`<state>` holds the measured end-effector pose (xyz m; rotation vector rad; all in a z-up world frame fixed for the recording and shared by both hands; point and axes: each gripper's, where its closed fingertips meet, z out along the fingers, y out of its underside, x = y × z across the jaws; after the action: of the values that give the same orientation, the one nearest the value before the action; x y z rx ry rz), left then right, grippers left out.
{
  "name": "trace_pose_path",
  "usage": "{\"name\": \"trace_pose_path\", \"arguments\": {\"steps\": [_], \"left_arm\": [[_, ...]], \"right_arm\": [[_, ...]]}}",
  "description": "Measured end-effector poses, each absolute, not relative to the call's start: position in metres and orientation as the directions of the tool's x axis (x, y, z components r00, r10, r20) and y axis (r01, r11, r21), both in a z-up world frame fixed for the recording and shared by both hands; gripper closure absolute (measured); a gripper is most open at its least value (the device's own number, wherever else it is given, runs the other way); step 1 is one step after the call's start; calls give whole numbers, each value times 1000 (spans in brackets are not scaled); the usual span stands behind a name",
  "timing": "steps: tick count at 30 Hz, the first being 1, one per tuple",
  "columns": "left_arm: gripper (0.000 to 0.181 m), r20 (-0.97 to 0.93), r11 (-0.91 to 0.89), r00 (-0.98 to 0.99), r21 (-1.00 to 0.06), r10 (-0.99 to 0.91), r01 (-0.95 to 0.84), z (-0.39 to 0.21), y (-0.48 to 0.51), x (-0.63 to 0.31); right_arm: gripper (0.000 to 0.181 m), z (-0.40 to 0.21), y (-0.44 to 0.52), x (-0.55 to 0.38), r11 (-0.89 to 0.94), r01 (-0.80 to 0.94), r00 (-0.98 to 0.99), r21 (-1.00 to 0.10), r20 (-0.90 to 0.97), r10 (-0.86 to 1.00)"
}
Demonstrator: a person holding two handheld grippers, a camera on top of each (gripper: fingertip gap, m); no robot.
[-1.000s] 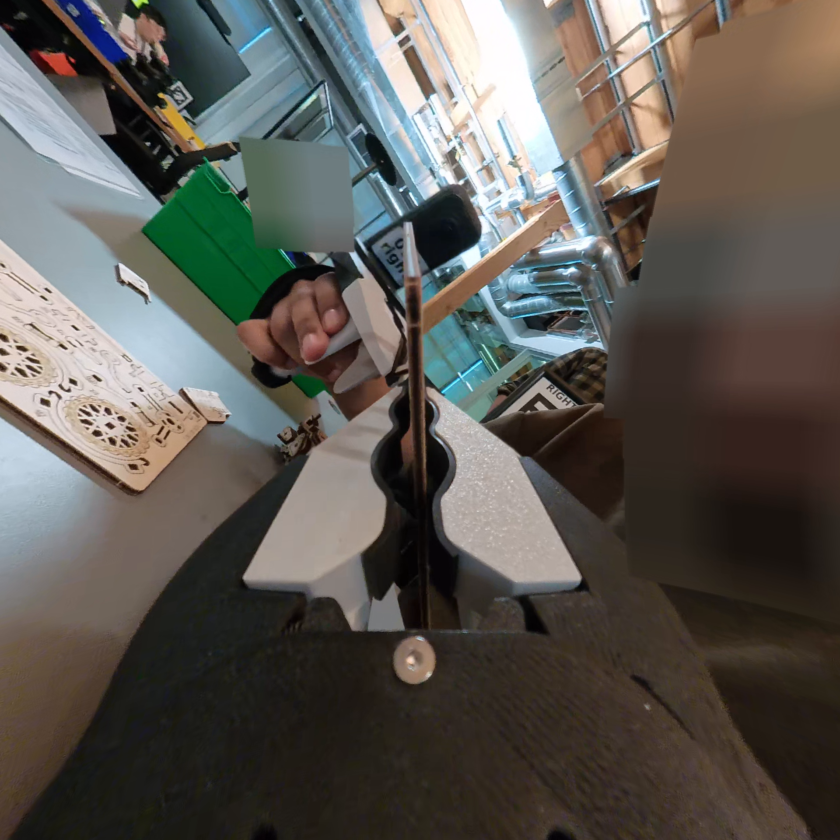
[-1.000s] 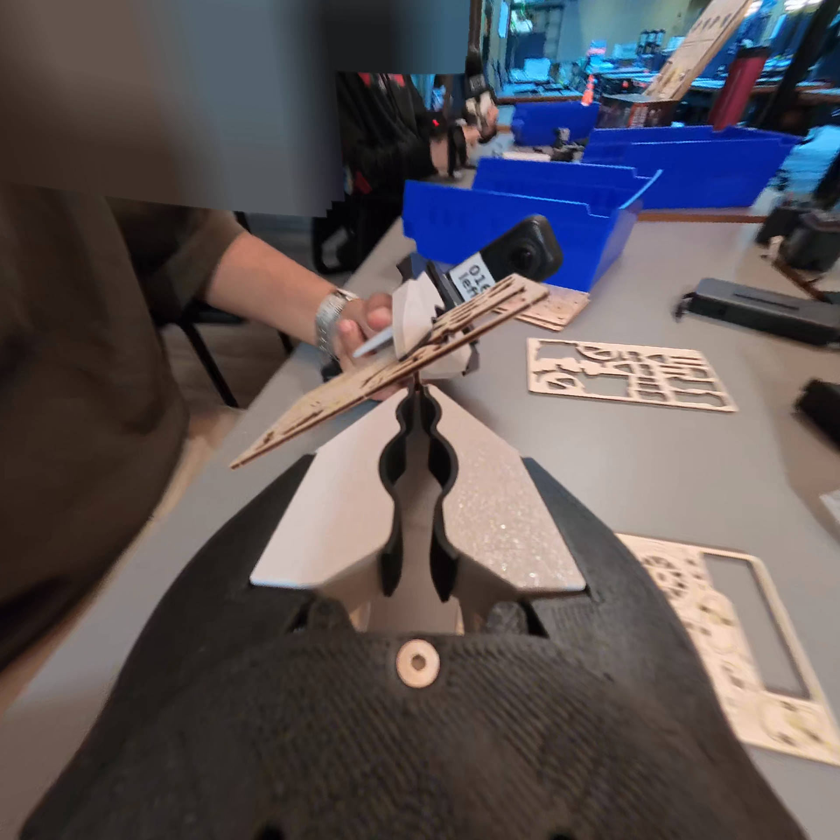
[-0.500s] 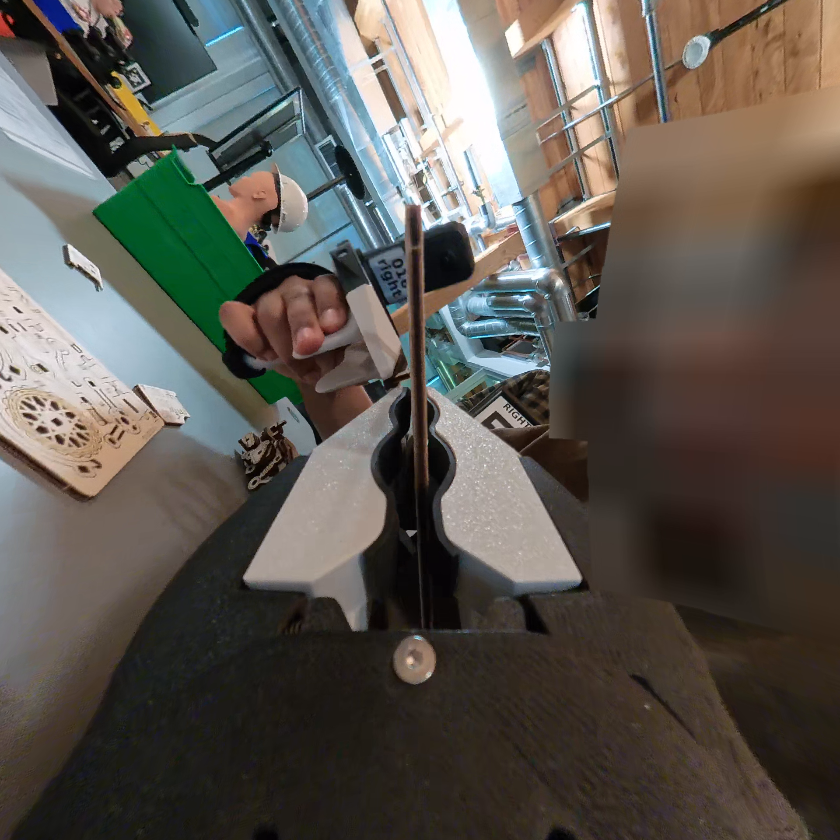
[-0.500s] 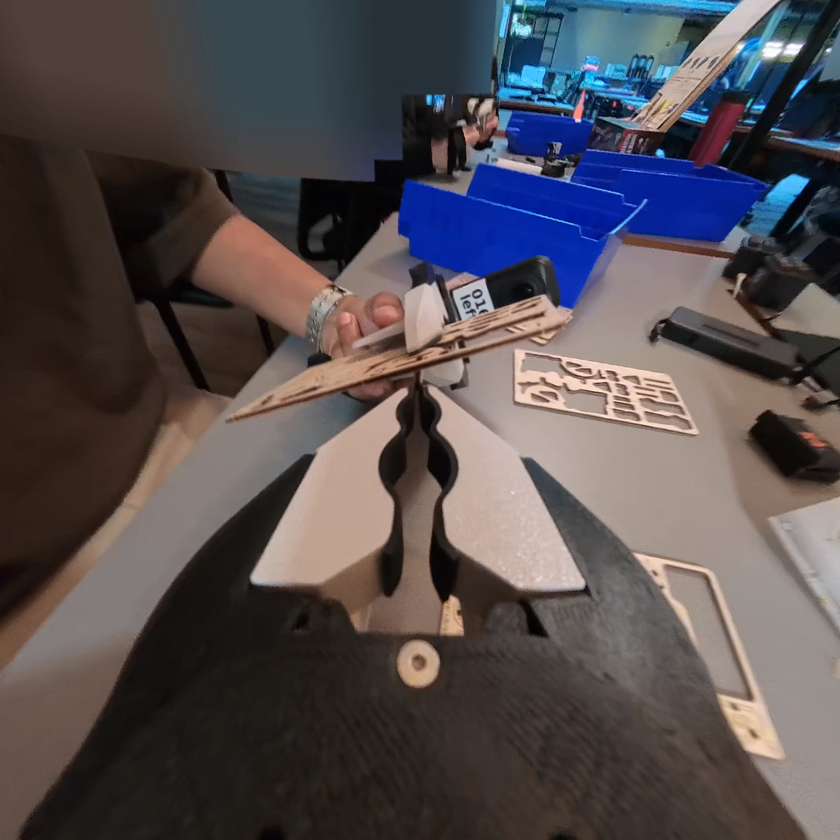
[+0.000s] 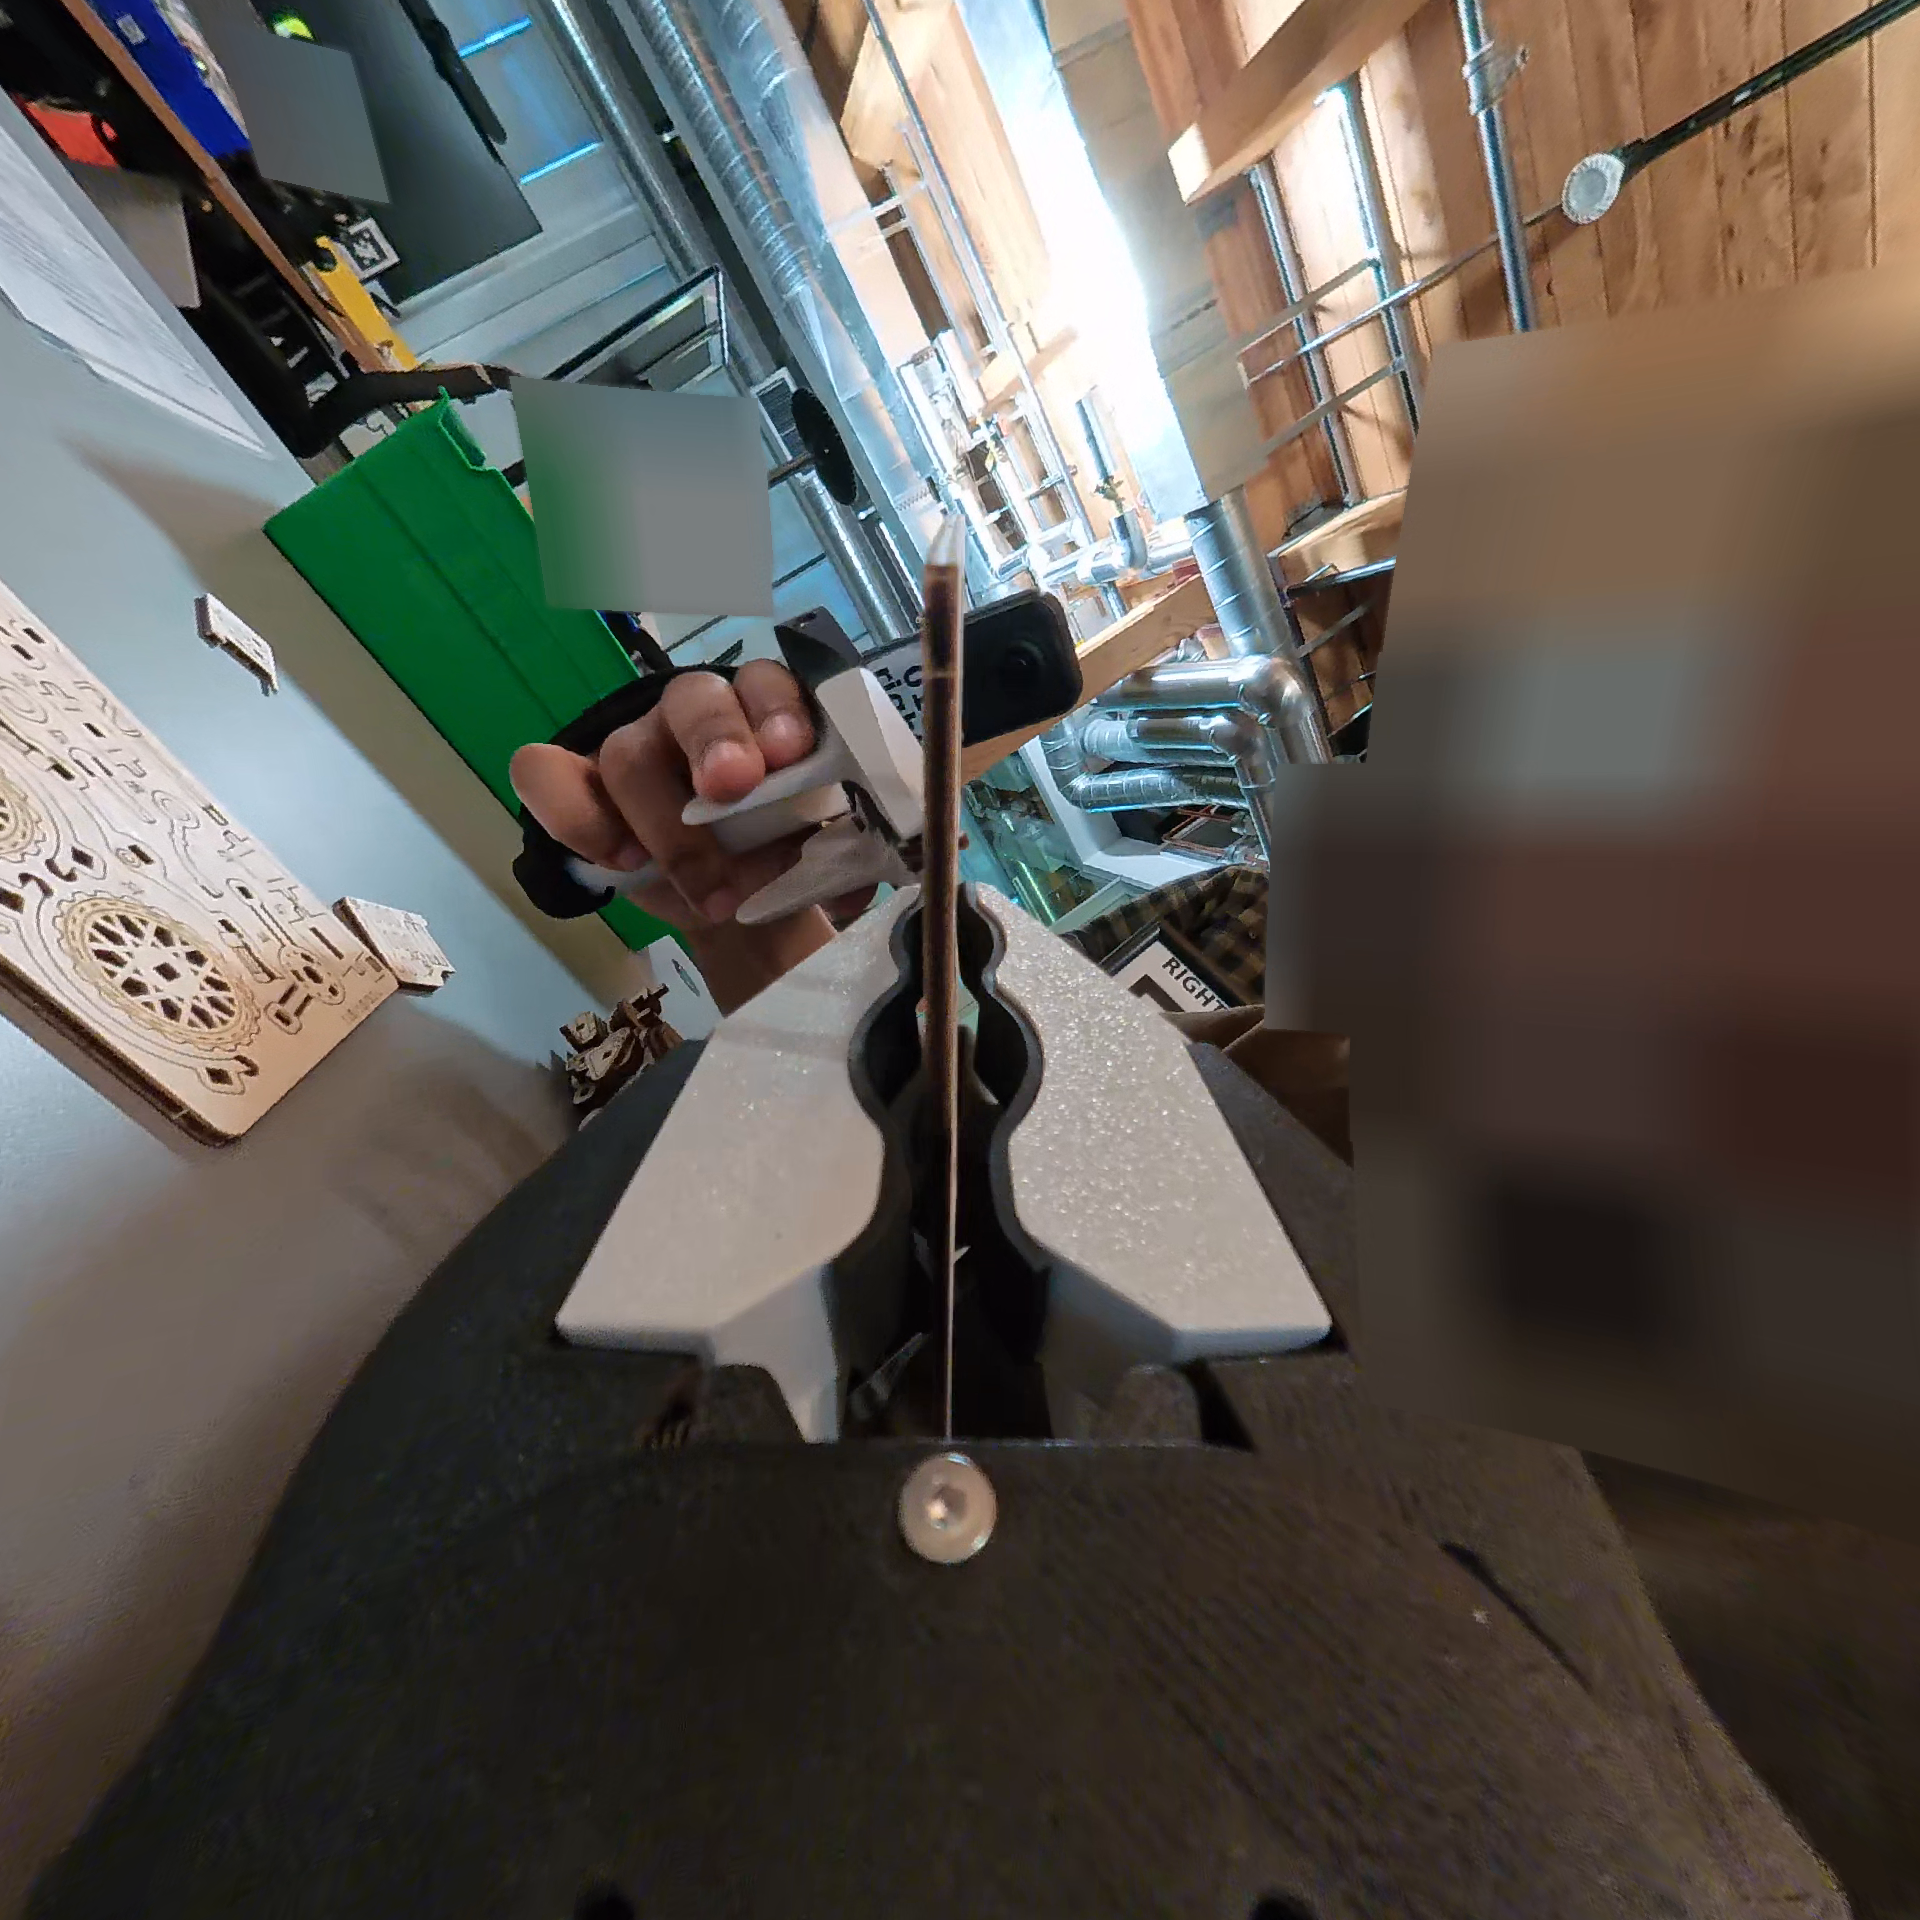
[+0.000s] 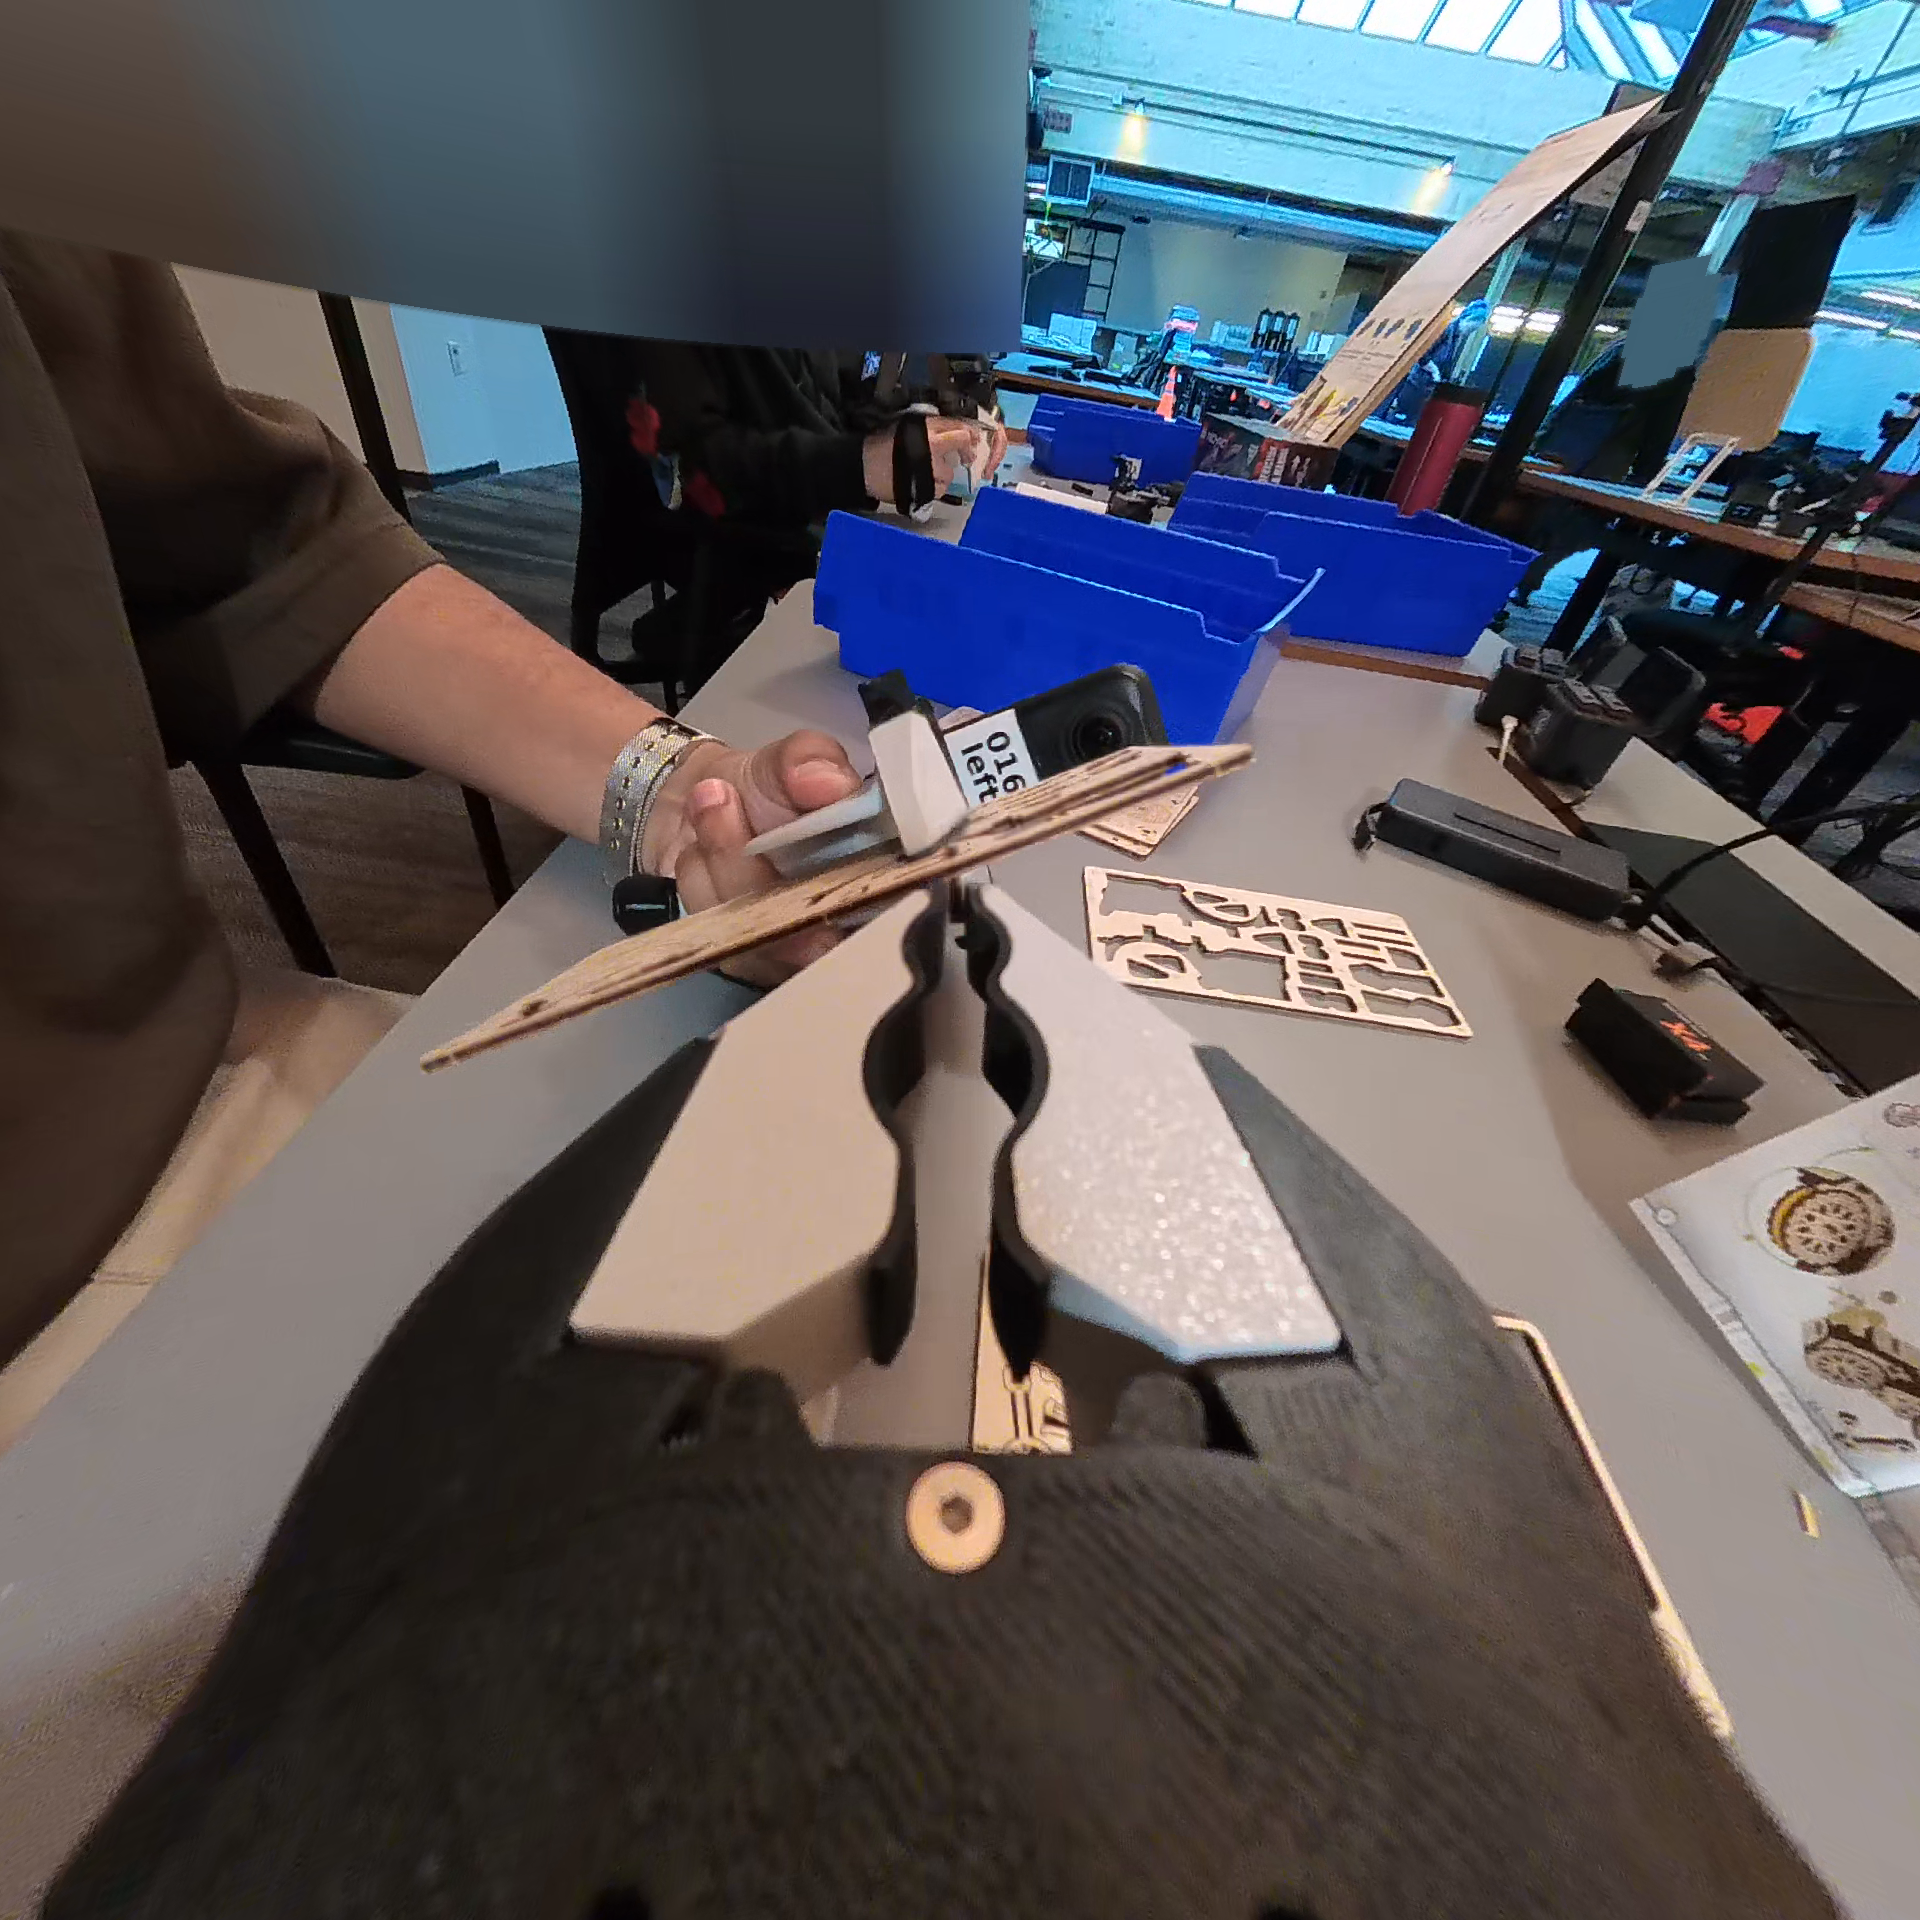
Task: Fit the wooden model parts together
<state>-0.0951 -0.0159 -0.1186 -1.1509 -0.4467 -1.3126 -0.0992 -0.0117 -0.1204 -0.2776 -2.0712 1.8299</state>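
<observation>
My left gripper [image 5: 943,920] is shut on a thin laser-cut wooden sheet [image 5: 941,790], seen edge-on and held up above the grey table [image 5: 156,1299]. In the right wrist view the same sheet [image 6: 727,925] slants across the middle, clamped by the left gripper [image 6: 935,821] in a person's hand. My right gripper [image 6: 958,902] is shut, its tips right against the sheet's lower face. I cannot tell if a small part is pinched there. The right gripper also shows in the left wrist view [image 5: 852,883], beside the sheet.
On the table lie a punched-out wooden sheet [image 6: 1268,956], a gear-patterned sheet [image 5: 135,935], a small assembled wooden model [image 5: 613,1039], loose small pieces [image 5: 395,935], an instruction page [image 6: 1818,1278] and black devices [image 6: 1652,1049]. Blue bins [image 6: 1039,613] and a green bin [image 5: 436,623] stand farther off.
The left gripper still clamps the sheet. Both grippers have shifted a little in the air. The right gripper's tips have stayed at the sheet's underside.
</observation>
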Motion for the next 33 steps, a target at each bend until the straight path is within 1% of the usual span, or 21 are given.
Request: {"name": "trace_pose_path", "arguments": {"steps": [1,4,6,11,13,14,19,22,24,26,28,30,31,32,33], "left_arm": [[181,816,-158,268,-397,-513,904,-119,-16,-95],[181,817,-165,266,-398,-511,903,-119,-16,-95],[181,815,-162,288,-417,-503,895,-119,-16,-94],[181,771,-112,457,-554,-442,825,-117,-15,-93],[181,745,-97,534,-614,-400,783,-119,-16,-95],[181,738,-93,550,-626,-391,774,-119,-16,-95],[181,758,-102,534,-606,-374,789,-123,-18,-102],[181,804,-127,487,-553,-341,824,-126,-23,-114],[181,836,-142,493,-533,-243,834,-138,-29,-130],[181,839,-185,541,-541,-57,820,-165,-35,-148],[181,803,-250,588,-551,103,796,-189,-43,-158],[180,743,-287,639,-580,197,763,-200,-47,-163],[178,708,-309,670,-600,225,738,-203,-47,-163],[167,666,-337,703,-620,251,708,-205,-47,-163],[162,612,-368,740,-643,281,672,-207,-47,-164]], "right_arm": [[180,-121,-12,-99,145,-93,-914,-985,142,381],[180,-120,-13,-97,132,-82,-918,-988,127,375],[181,-119,-12,-95,120,-54,-928,-991,94,361],[181,-122,-10,-94,113,120,-946,-986,-80,315],[181,-128,-11,-94,132,167,-943,-977,-119,312],[181,-132,-12,-94,150,175,-942,-973,-121,314],[180,-141,-14,-98,177,185,-937,-967,-119,329],[181,-145,-4,-105,181,197,-921,-963,-119,370],[181,-145,2,-110,167,211,-909,-963,-131,397],[181,-146,6,-114,162,218,-899,-962,-133,416],[181,-146,7,-116,169,219,-894,-961,-128,430],[181,-148,7,-118,182,220,-890,-958,-120,440],[181,-149,7,-118,192,220,-889,-956,-115,444],[181,-150,6,-118,201,219,-888,-955,-110,447],[181,-150,6,-118,207,219,-886,-954,-106,451]]}}
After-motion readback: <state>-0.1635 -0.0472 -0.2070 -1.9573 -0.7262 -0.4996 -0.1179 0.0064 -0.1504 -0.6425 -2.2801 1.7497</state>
